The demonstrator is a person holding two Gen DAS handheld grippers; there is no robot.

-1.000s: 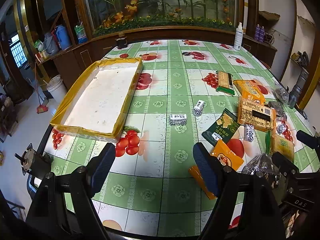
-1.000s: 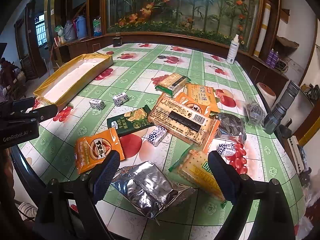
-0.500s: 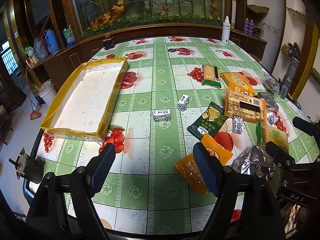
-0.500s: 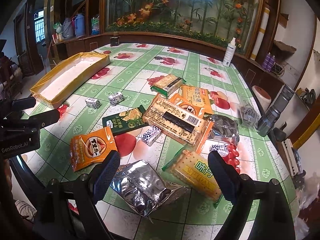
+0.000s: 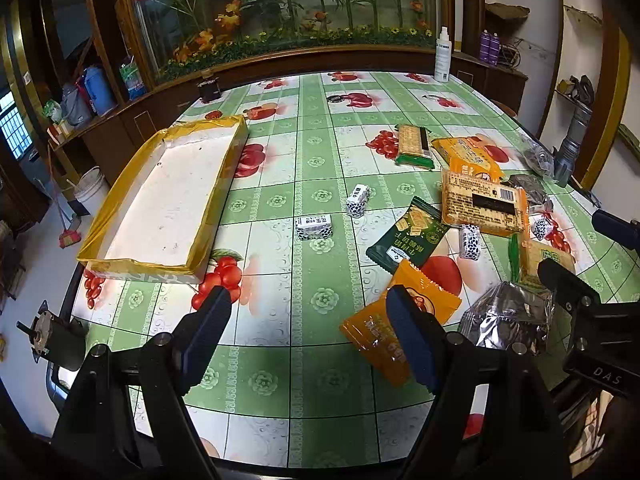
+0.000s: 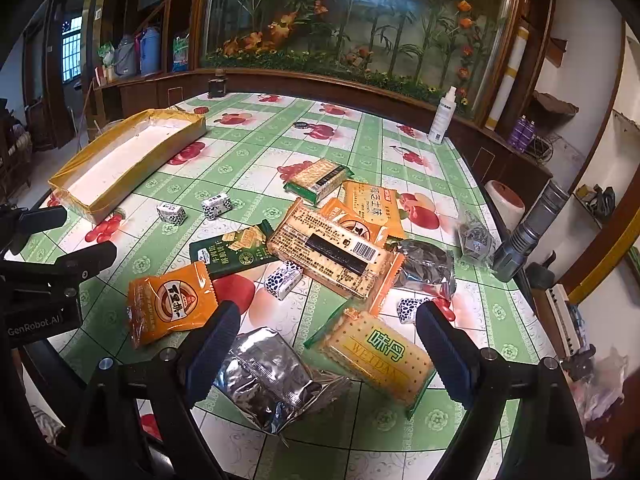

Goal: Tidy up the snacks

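- Green-and-white checked cloth with fruit prints covers the worktop (image 5: 312, 152), where snack packs lie scattered on its right half.
- Left gripper (image 5: 308, 336) hovers low over the near edge, jaws wide apart and holding nothing; an orange pack (image 5: 420, 304) lies just beside its right finger.
- Right gripper (image 6: 328, 344) hangs above a silver bag (image 6: 268, 376) and a yellow cracker pack (image 6: 380, 356), jaws wide apart, gripping neither.
- A yellow-rimmed tray (image 5: 96, 240) with a white floor sits on the worktop's left side, well apart from the heap.
- Two small spotted sweets (image 5: 314, 227) lie between tray and heap.
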